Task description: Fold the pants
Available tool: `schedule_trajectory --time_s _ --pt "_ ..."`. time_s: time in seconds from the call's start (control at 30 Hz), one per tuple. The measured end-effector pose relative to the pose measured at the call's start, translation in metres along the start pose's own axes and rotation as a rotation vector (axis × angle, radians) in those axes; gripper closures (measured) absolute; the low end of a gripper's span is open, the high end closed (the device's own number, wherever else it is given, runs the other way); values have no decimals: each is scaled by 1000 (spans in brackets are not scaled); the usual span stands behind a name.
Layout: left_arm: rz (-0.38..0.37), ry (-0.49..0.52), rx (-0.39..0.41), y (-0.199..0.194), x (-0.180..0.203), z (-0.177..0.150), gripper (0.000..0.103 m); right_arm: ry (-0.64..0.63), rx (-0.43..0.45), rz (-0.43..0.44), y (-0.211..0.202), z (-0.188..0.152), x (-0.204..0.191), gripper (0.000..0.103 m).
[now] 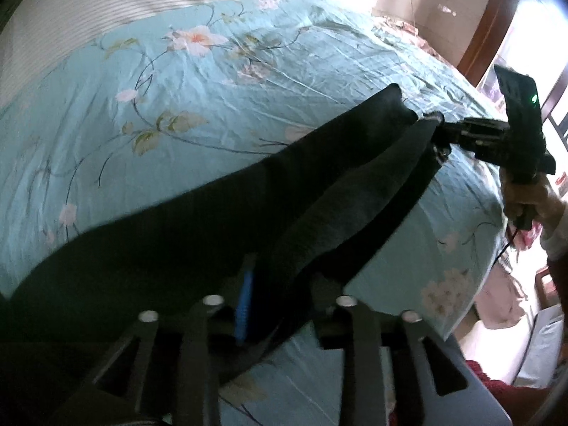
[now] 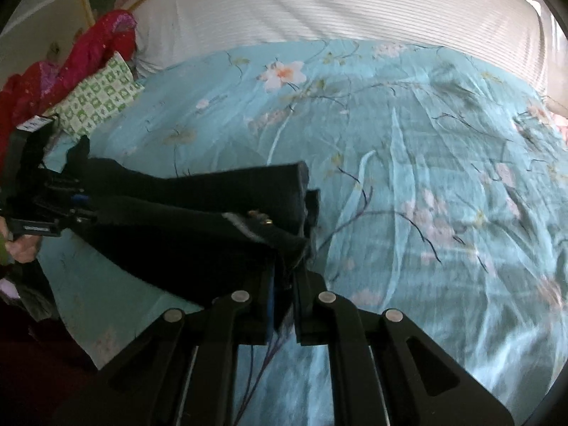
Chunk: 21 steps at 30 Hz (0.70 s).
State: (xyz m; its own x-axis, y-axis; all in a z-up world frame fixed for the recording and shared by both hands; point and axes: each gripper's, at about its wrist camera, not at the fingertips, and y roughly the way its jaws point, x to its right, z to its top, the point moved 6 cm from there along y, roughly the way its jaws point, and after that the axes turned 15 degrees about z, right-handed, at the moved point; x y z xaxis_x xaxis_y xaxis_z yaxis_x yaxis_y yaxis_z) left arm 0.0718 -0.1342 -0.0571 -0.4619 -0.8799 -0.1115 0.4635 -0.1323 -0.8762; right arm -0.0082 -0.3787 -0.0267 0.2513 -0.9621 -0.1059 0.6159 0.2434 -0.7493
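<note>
Bed (image 2: 408, 184) w/ teal floral sheet, striped white quilt (image 2: 319, 7), green-checked pillow (image 2: 103, 99).

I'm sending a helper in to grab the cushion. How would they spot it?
Start at the big bed with the teal floral sheet. Go to the corner beside the white striped bedding, where a red garment is piled. The cushion lies against it, the only thing with a green-and-white check.

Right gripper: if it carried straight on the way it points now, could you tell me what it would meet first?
Beyond the black pants that the right gripper clamps, probably the teal floral bedspread; depth is unclear through the fisheye.
</note>
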Motion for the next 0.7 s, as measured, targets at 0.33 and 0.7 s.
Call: schedule_trajectory --time_s 0.33,0.7 --pt "16 -208 1 -35 -52 -41 53 86 124 -65 -43 -10 -15 51" --pt "164 -618 -133 -47 -192 -66 39 -9 113 192 18 25 -121 51"
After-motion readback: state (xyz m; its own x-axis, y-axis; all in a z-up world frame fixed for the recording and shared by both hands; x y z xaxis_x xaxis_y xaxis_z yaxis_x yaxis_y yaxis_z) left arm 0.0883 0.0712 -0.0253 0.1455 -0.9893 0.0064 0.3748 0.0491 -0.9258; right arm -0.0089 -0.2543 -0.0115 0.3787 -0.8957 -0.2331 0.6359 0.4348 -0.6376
